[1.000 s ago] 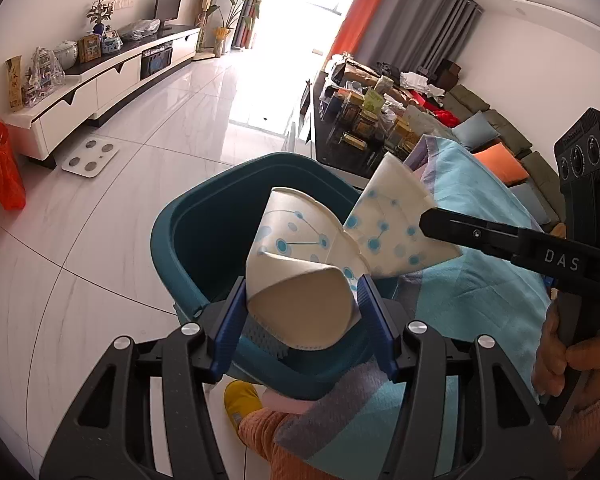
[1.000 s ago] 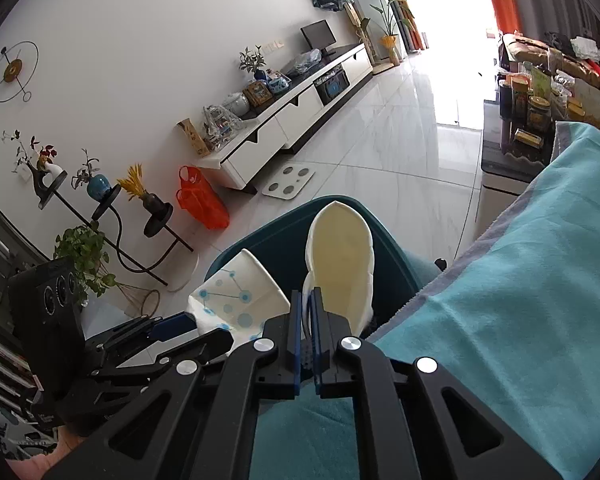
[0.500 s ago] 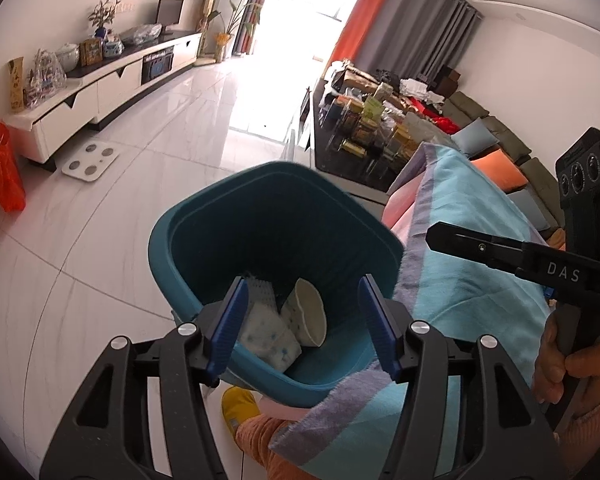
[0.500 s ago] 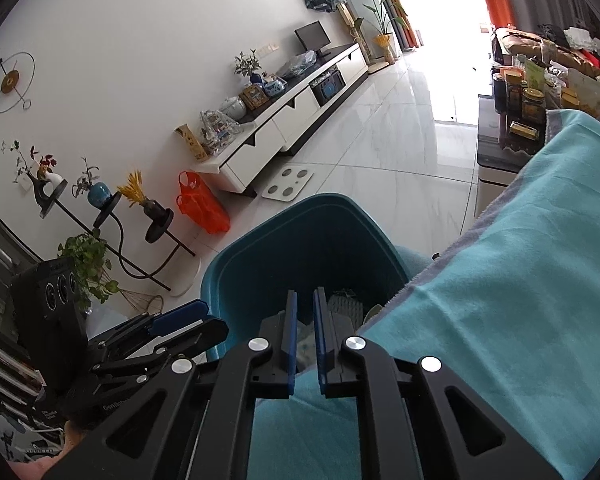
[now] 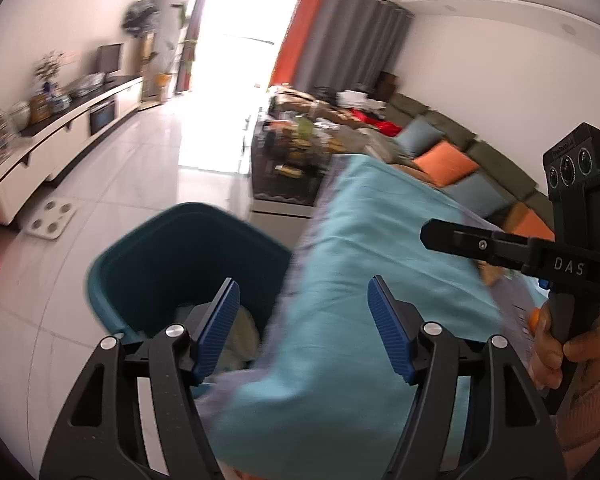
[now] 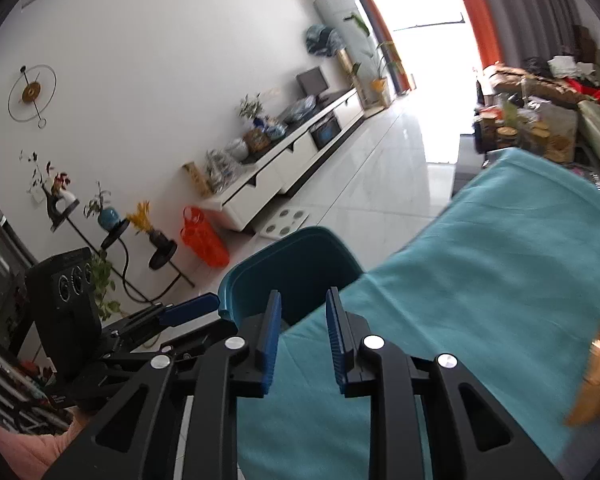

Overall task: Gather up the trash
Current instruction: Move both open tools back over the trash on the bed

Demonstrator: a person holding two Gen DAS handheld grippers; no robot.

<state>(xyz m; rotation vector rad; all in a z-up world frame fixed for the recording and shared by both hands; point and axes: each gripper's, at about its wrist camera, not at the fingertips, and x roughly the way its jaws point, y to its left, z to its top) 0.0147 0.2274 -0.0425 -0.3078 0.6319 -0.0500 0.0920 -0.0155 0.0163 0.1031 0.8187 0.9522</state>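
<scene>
We had our left gripper (image 5: 304,326) hanging over the seam between the teal bin (image 5: 148,240) and the teal cloth (image 5: 380,240), its jaws wide apart with nothing between them, and they had just been spreading further. Through the gap on the left wrist view, at about seven o'clock, we could make out pale crumpled trash (image 5: 242,334) lying in the bottom of the bin, blurred, so we could not tell the pieces apart. The bin stood on the white tiled floor (image 5: 120,168), its right side touching the hanging edge of the cloth. Our right gripper (image 6: 303,338) showed a narrow gap between its blue pads (image 6: 271,334), released and holding nothing, and those jaws had also just been parting. From that camera the bin (image 6: 260,272) sat at twelve o'clock just beyond the fingertips, with the cloth (image 6: 480,280) filling everything from two to five o'clock. At four o'clock, near the frame edge, an orange-brown scrap (image 6: 598,380) lay on the cloth, too smeared to identify. Our left tool appeared at nine o'clock in the right view, and the right tool, gripped by a hand (image 5: 568,350), crossed the left view at three o'clock. A white TV cabinet (image 6: 284,164) ran along the far wall, with an orange bag (image 6: 202,236) on the floor beside its near end
</scene>
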